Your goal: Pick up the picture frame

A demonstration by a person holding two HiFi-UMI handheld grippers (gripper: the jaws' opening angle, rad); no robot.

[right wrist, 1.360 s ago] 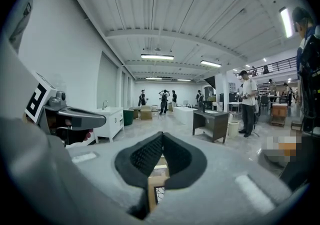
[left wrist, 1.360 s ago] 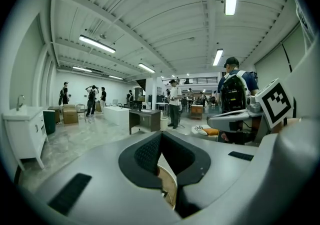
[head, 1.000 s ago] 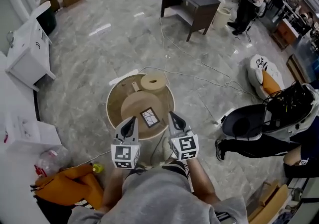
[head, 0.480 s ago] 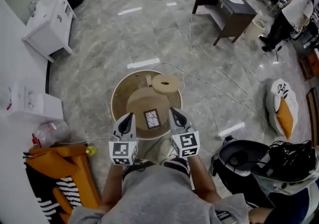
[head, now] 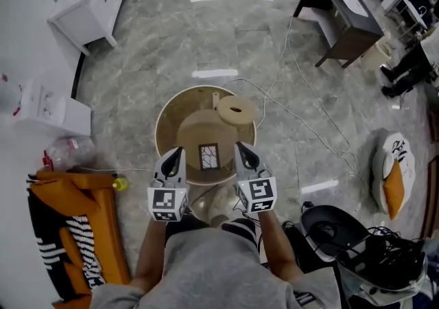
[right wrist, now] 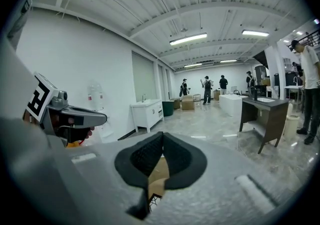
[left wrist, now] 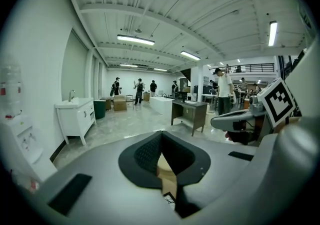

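Observation:
A small dark picture frame (head: 209, 156) lies flat on a raised round board on the round wooden table (head: 168, 117). A wooden ring (head: 236, 110) sits at the table's far right. My left gripper (head: 175, 152) hovers just left of the frame and my right gripper (head: 242, 146) just right of it. Both are shut with nothing in them. In the left gripper view the jaws of the left gripper (left wrist: 161, 134) meet, with a corner of the frame (left wrist: 170, 199) below them. In the right gripper view the right gripper (right wrist: 161, 135) looks the same.
A white cabinet (head: 89, 2) stands at the far left and a dark desk (head: 343, 12) at the far right. A cable (head: 288, 60) runs over the floor to the table. An orange bag (head: 75, 218) lies at the near left and a black seat (head: 336, 232) at the near right.
The head view has swung round, so the room has shifted right and the cabinet has come in at the upper left. Both grippers stayed shut either side of the frame.

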